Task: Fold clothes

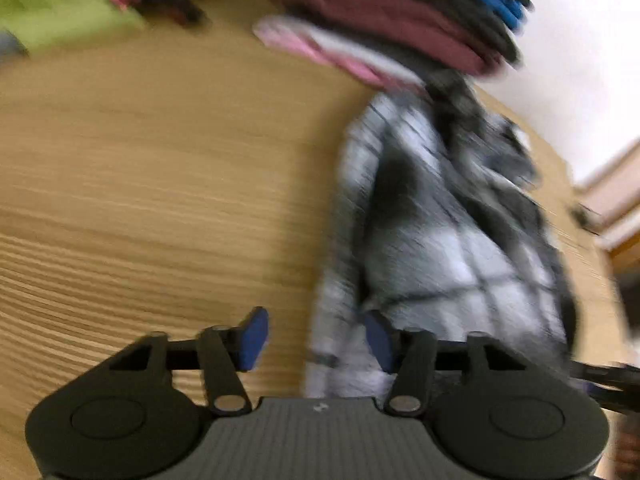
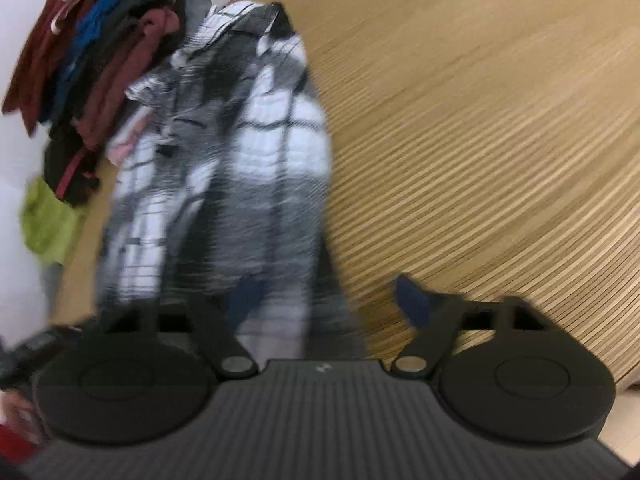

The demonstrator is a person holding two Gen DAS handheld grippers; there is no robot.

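A black, grey and white checked shirt point(image 1: 440, 240) lies bunched lengthwise on the wooden table point(image 1: 160, 180). My left gripper point(image 1: 316, 340) hovers at its near end, open: the right blue pad is over the cloth edge and the left pad is over bare wood. In the right wrist view the same shirt point(image 2: 248, 160) runs away from my right gripper point(image 2: 328, 300), which is also open. Its left pad is over the fabric, and its right pad is clear of it above the table point(image 2: 480, 120). Both views are motion-blurred.
A stack of folded maroon, black and blue clothes point(image 1: 400, 20) point(image 2: 100, 60) sits past the shirt's far end, with a pink-and-white garment point(image 1: 320, 48) beneath it. A lime green garment point(image 1: 60, 12) point(image 2: 48, 220) lies beside the stack. A white wall point(image 1: 580, 60) borders the table.
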